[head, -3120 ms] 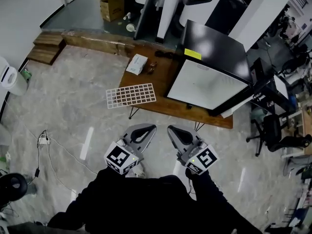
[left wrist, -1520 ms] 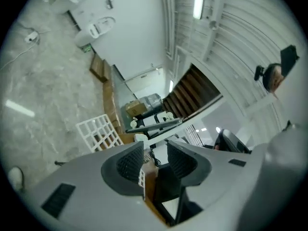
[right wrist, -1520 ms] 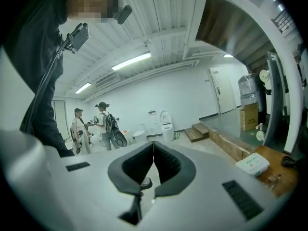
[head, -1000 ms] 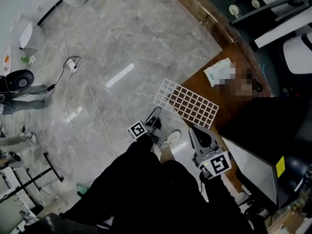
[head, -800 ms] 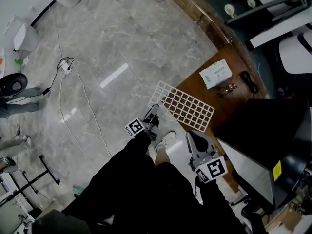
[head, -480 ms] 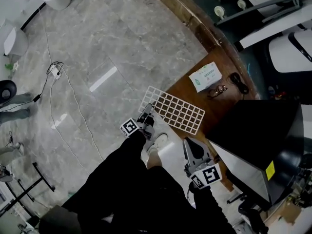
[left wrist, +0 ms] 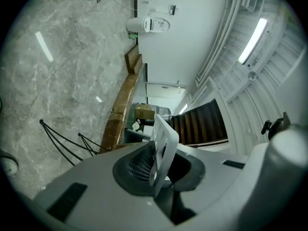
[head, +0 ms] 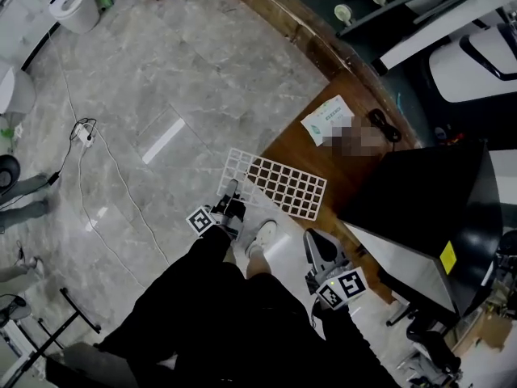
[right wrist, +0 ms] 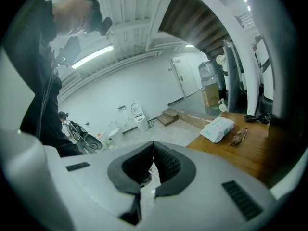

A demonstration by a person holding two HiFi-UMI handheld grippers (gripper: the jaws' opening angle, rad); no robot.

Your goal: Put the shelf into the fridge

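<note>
My left gripper has just been closing, and its jaws are now nipped onto the near-left corner of the shelf. The white grid stands edge-on between the pads. The shelf lies flat on the table, its left end hanging over the edge.

With one corner pinched on so broad a grid, I judge it may twist or slide out of my grip when lifted, and the free end could drag on the wood. To the right, my right gripper is fully closed on nothing, so the shelf has no second support. Farther right stands the fridge. I cannot tell whether its door is open, and a swinging shelf could knock it.

By count: two grippers, one shelf, one table, one fridge.
</note>
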